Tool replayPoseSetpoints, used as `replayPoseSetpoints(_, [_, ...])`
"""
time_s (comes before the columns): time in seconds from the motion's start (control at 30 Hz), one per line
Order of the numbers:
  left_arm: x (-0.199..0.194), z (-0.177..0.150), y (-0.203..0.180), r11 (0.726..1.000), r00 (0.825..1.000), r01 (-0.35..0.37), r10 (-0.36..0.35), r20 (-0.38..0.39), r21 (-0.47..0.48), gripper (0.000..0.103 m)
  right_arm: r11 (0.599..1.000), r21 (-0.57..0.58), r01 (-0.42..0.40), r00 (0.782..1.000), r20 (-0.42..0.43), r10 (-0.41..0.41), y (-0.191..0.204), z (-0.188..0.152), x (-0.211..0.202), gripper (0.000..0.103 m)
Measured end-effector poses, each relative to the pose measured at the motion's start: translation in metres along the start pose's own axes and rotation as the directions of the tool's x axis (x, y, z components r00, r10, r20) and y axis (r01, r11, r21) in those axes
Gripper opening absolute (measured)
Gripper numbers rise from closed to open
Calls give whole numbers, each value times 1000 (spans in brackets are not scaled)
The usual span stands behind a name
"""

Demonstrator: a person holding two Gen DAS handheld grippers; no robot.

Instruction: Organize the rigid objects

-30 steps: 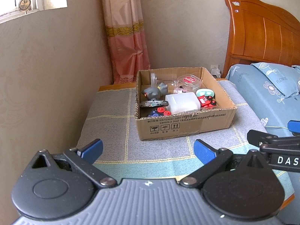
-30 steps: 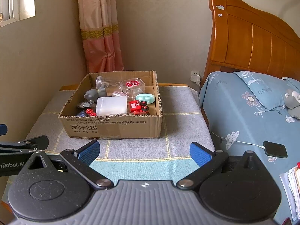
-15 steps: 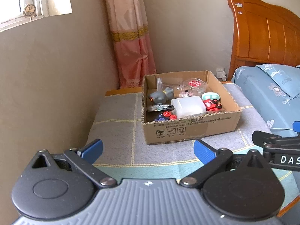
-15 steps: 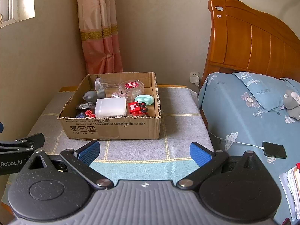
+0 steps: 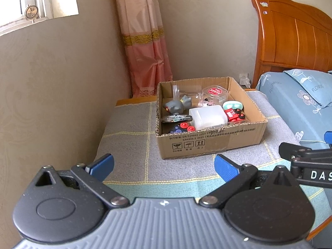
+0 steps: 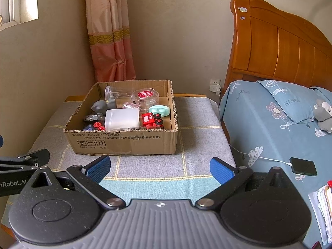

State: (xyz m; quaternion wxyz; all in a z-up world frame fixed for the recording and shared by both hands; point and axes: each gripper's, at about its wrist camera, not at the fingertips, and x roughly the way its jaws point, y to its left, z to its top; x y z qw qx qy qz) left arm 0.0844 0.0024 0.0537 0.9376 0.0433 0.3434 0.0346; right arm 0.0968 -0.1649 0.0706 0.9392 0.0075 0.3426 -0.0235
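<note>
A cardboard box (image 5: 209, 143) (image 6: 124, 143) stands on a small table covered with a grey checked cloth (image 5: 128, 145) (image 6: 197, 141). It holds a white plastic tub (image 5: 207, 117) (image 6: 122, 118), a grey toy animal (image 5: 176, 105), a red toy car (image 5: 234, 114) (image 6: 151, 119), a mint case (image 6: 159, 110), clear jars (image 6: 145, 96) and other small items. My left gripper (image 5: 164, 166) and right gripper (image 6: 159, 168) are both open and empty, held in front of the box.
A bed with blue floral bedding (image 6: 269, 124) and a wooden headboard (image 6: 280, 45) stands to the right. A phone on a cable (image 6: 303, 166) lies on the bed. A wall and a pink curtain (image 5: 145, 51) stand behind the table.
Both grippers have drawn back and slightly up from the box. The left view has swung a little, so the box sits further right. Both stay open.
</note>
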Motion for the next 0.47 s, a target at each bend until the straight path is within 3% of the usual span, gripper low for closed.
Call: replayPoseSetpoints(0.47, [-1, -1, -1, 1000, 1000, 2, -2, -2, -1, 102, 1000, -5, -2, 1000, 1, 2, 0, 0, 0, 103])
